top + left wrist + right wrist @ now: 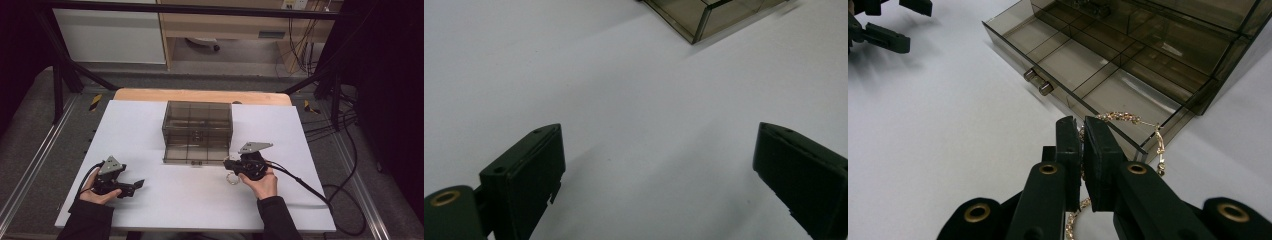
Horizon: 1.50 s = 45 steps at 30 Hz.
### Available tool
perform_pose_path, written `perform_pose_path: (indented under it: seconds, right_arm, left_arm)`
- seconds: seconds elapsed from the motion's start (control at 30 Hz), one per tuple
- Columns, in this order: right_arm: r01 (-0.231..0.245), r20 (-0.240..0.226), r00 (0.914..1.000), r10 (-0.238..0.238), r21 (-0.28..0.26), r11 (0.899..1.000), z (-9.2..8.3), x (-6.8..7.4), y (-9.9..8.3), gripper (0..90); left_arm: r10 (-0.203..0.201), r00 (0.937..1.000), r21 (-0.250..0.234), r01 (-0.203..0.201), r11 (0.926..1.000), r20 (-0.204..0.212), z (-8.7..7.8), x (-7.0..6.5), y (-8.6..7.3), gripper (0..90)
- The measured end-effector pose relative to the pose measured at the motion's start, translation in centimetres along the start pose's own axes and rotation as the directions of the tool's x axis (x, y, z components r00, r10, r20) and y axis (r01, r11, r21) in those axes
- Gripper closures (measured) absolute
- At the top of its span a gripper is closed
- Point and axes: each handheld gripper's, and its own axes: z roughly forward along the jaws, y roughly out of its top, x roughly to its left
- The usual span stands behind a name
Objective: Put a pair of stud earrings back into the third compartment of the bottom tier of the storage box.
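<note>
White table (165, 200) under everything, wooden edge along its far side at twelve o'clock. Smoky clear drawer box (197, 125) at the table's centre, its divided drawer (1108, 65) pulled out toward six o'clock, two small round knobs (1039, 82) on the drawer front. Right gripper (231, 164) at about four o'clock of the box, just beside the drawer's front right corner, held from below in a hand (262, 185); jaws pinched nearly together on a thin gold beaded bracelet (1120, 118). Bracelet draped over the drawer's front wall at that corner, one stretch lying along the wall's top edge, another hanging down outside it; that wall directly between the jaws and the nearest compartment. Left gripper (135, 186) at about seven o'clock of the box, well apart from it, resting low over bare table; jaws spread wide, nothing between them. Cable (310, 190) trailing off from the right gripper toward four o'clock.
</note>
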Motion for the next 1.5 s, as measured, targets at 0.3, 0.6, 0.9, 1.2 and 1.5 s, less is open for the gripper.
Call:
perform_pose_path:
  seconds: [0.3,0.6,0.9,1.2,1.5]
  right_arm:
    - [0.006,0.005,1.0000,-0.006,0.006,1.000,0.7,0.0,0.7,85.7]
    - [0.008,0.010,0.9999,-0.008,0.010,1.000,1.7,0.0,1.6,85.7]
    - [0.015,0.022,0.9997,-0.015,0.017,1.000,2.6,-0.1,2.5,85.7]
    - [-0.008,0.030,0.9995,0.007,0.017,1.000,3.4,-0.7,2.7,85.6]
    - [-0.010,0.042,0.9991,0.009,0.028,1.000,4.3,-1.2,2.7,85.6]
  left_arm:
    - [-0.003,1.0000,-0.005,0.003,1.0000,-0.001,0.0,0.0,0.0,6.4]
    - [-0.001,1.0000,-0.004,0.001,1.0000,-0.001,-0.1,0.0,0.0,6.4]
    - [-0.003,1.0000,-0.005,0.003,1.0000,-0.001,0.0,0.0,0.0,6.4]
    - [-0.002,1.0000,-0.004,0.002,1.0000,-0.002,0.0,0.0,0.0,6.4]
    - [-0.001,1.0000,-0.003,0.001,1.0000,-0.001,0.0,0.0,0.0,6.4]
